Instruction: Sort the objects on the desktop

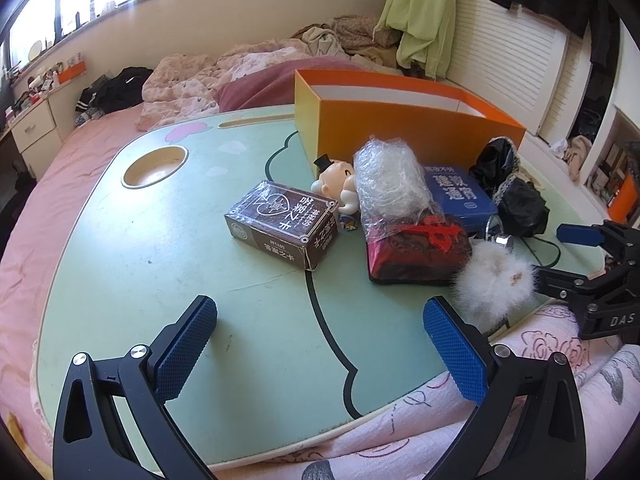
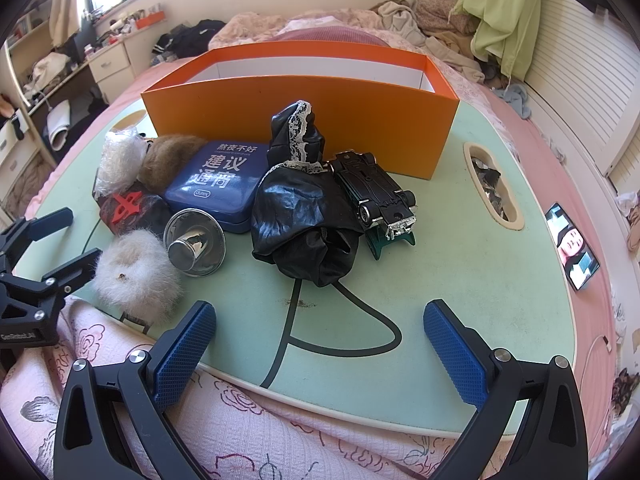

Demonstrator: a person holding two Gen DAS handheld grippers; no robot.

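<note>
Two handheld grippers hover over the near edge of a pale green lap table [image 1: 140,264] set on a bed. The left gripper [image 1: 320,344] has its blue ribbed pads spread wide with nothing between them. The right gripper [image 2: 320,344] is likewise wide and empty.

Nearest the right gripper, at the table's near edge, lies a white fluffy pompom [image 2: 136,272], touching a shiny metal cone [image 2: 194,242]. To the right of these, a crumpled black glossy cloth [image 2: 304,224] with lace trim sits near the middle, and a black toy car [image 2: 372,192] leans on it.

Ahead of the left gripper, well apart from it, lies a brown card box [image 1: 282,222], rectangular with printed lettering. To its right is a dark red packet [image 1: 416,252], with a crinkled clear plastic bundle [image 1: 390,184] on top. A small figurine [image 1: 336,184] in a top hat lies between them. Behind sits a blue tin [image 2: 218,184] with rounded corners.

Farthest, along the far edge, stands an open orange box [image 2: 304,120] with white inner walls.
</note>
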